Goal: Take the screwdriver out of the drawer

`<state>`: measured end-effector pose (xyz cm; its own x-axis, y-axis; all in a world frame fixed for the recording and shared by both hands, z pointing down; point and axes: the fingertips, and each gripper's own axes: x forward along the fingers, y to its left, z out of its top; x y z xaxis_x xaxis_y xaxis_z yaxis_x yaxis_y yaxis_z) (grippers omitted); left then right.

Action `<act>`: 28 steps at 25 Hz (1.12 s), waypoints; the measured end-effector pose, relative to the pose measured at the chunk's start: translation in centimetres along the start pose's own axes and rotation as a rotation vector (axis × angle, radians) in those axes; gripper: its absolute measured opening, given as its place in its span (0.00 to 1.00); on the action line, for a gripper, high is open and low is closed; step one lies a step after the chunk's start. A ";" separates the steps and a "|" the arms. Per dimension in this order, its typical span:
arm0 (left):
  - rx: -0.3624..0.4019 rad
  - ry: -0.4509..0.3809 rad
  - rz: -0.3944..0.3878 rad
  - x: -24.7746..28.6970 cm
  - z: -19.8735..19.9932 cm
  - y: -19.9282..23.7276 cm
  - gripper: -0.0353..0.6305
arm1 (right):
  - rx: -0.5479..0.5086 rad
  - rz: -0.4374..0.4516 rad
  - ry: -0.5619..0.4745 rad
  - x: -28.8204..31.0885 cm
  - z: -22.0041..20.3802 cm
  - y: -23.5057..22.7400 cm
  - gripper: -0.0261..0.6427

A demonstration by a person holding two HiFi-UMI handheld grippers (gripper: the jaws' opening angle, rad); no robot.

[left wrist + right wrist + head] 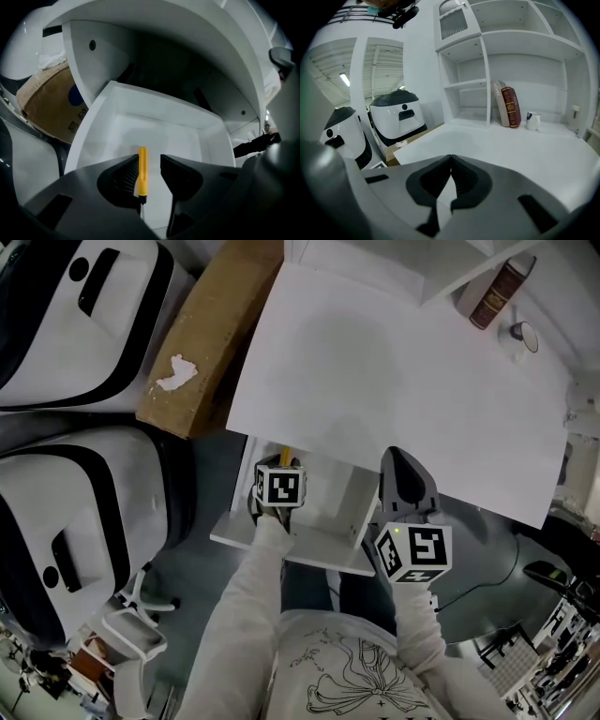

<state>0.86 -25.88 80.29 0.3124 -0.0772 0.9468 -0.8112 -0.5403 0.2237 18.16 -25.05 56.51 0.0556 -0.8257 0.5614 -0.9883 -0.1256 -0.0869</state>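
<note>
One screwdriver (142,171), yellow-handled, lies in the open drawer (89,126), between the wide-set jaws of the left gripper (149,164), not yet clamped. Judged light, rigid, smooth-sided: take it mid-handle. Right gripper (451,161) closed, empty.

Noted cardboard box (211,334) just beside white desktop (394,381), white scrap (175,373) on top. Saw dark red book (511,107) upright beside paler book (500,104) under shelves (487,70); white mug (532,120), possibly a cup, near. Counted two white-and-black housings (75,324) on floor.
</note>
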 end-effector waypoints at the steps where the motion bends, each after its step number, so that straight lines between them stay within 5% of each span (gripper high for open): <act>1: 0.000 0.007 0.002 0.3 0.0 0.1 0.26 | 0.000 -0.001 0.004 0.1 -0.1 0.0 0.04; 28: -0.013 0.101 0.044 3.6 -1.8 1.5 0.16 | -0.004 -0.013 0.034 0.5 -1.1 0.2 0.04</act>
<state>-0.13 -25.43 84.43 0.2253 -0.0160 0.9742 -0.8297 -0.5272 0.1833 17.87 -24.88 57.71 0.0641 -0.8048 0.5901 -0.9880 -0.1345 -0.0761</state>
